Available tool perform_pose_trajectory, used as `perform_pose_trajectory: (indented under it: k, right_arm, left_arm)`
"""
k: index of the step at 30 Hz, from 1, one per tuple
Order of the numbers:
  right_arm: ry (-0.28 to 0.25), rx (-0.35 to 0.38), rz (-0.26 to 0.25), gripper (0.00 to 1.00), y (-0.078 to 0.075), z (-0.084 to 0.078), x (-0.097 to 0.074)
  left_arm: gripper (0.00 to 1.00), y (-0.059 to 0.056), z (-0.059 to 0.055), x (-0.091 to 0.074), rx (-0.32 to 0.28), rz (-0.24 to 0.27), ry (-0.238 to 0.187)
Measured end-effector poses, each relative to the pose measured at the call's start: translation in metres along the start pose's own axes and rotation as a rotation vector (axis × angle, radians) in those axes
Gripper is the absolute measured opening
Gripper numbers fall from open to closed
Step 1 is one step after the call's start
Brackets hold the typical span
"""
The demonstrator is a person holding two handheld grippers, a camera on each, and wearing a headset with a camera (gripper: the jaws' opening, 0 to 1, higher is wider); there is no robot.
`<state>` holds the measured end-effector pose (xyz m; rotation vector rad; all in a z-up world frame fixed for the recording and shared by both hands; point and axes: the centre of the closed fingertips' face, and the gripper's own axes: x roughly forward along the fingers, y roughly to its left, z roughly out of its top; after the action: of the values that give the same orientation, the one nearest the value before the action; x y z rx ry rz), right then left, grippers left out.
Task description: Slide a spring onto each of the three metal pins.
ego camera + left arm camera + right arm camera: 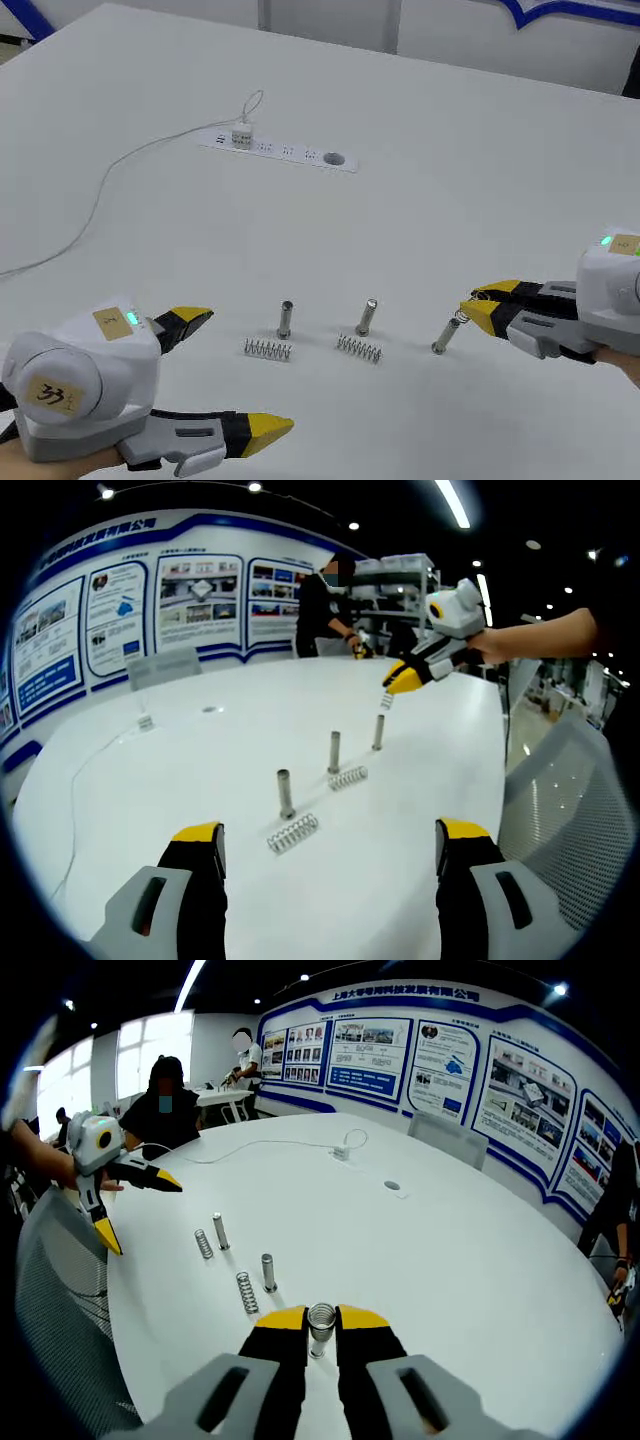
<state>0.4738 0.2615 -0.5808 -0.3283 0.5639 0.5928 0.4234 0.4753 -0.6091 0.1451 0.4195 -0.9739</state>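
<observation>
Three short metal pins stand in a row on the white table: the left pin (286, 319), the middle pin (367, 316) and the right pin (443, 337), which leans. One loose spring (268, 349) lies in front of the left pin, another spring (358, 348) in front of the middle pin. My right gripper (482, 304) is shut on a third spring (461, 318) (321, 1318) at the top of the right pin. My left gripper (235, 372) (330, 840) stands open near the table's front left, nothing between its jaws, short of the left pin (285, 793).
A white power strip (280, 150) with a plugged adapter and a long cable (100, 190) lies farther back on the table. Mesh chairs (570, 800) stand at the table's edge. People (165, 1100) stand and sit beyond the table.
</observation>
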Motion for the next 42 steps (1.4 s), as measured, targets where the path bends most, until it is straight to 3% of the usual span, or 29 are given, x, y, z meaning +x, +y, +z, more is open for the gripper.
perform_pose_trajectory:
  k: [28, 42]
  right_arm:
    - [0.111, 0.038, -0.008, 0.11, -0.004, -0.033, 0.028]
    - [0.149, 0.066, -0.009, 0.11, 0.0, -0.044, 0.036]
  left_arm:
    - [0.9, -0.017, -0.018, 0.002, -0.014, -0.029, 0.036]
    - [0.9, -0.017, -0.023, 0.003, -0.021, -0.027, 0.05]
